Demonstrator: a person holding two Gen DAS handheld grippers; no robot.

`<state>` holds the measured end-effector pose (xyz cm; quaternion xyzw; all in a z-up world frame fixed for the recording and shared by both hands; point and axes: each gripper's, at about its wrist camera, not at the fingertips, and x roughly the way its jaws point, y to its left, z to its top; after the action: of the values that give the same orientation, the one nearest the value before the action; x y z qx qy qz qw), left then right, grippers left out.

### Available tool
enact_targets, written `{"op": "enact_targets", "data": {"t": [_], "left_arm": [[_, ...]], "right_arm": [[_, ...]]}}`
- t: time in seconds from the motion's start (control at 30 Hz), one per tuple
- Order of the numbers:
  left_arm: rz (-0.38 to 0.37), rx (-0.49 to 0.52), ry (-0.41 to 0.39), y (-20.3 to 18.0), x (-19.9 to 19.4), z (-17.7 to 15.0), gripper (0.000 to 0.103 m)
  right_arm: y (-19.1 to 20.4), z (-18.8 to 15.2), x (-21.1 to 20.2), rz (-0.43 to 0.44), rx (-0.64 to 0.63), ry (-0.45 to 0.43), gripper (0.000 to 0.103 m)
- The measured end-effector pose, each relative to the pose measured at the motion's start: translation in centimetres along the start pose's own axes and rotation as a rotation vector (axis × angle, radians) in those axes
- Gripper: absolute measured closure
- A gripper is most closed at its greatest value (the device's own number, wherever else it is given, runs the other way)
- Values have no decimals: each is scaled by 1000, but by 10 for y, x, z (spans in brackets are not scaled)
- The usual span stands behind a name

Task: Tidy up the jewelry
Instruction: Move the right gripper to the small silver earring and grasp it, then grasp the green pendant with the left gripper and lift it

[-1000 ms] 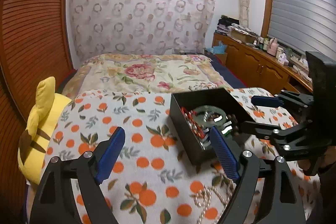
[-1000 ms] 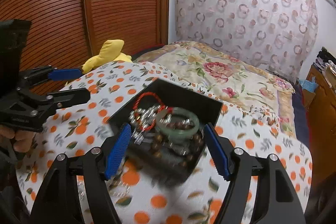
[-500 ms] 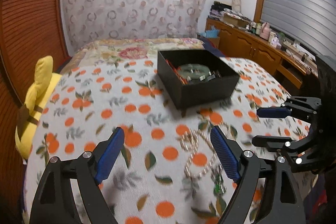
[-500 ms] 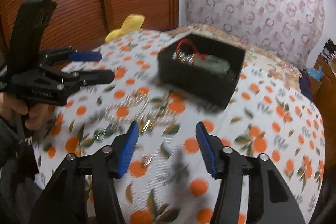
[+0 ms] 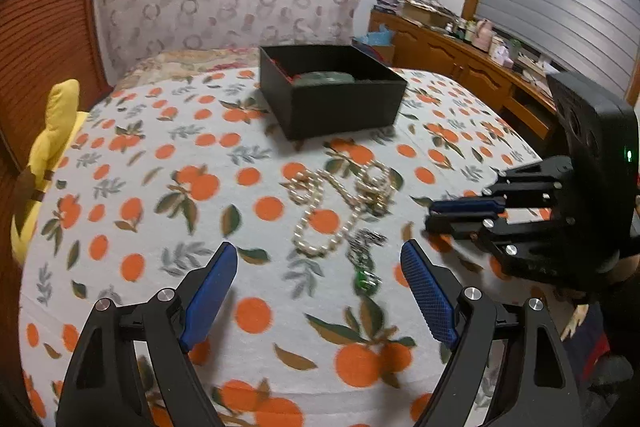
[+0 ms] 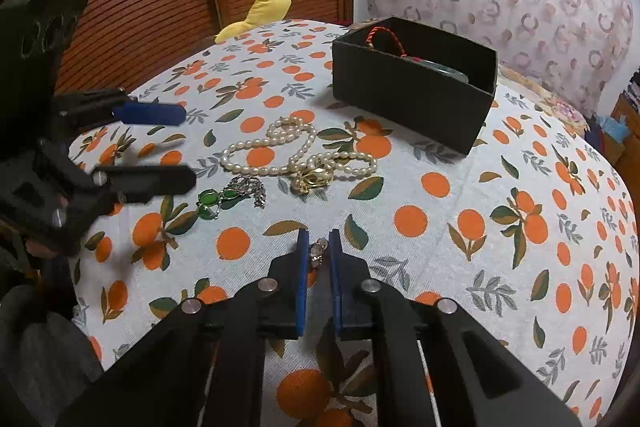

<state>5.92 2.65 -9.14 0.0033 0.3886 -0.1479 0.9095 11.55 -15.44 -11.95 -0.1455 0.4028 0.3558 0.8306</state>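
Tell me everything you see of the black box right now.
The open-topped black rectangular box looks like matte card, lidless and upright on the orange-print cloth. Inside show a red cord bracelet against its wall and a green bangle. It stands beyond the white pearl necklace, apart from it, and neither gripper touches it.
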Motion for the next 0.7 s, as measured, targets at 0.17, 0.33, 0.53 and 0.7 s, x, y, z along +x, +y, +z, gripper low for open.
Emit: {"op": "enact_targets", "data": {"t": [0.17,0.33,0.53,0.7], "left_arm": [[-19,19,23,-12,5,-3,42],[-49,43,40,-23,8,-5,64],[-45,55,57,-28,16,-4,72],[-27,60,65,-29,20,-4,79]], "right_arm": [[-4,-3,-6,-7,18,-16,92],[-10,-4,-13,-14,41,-38,92],[-15,-5,-19,-20,60,-53,92],[-16,-6,-20,-18,61,-58,92]]}}
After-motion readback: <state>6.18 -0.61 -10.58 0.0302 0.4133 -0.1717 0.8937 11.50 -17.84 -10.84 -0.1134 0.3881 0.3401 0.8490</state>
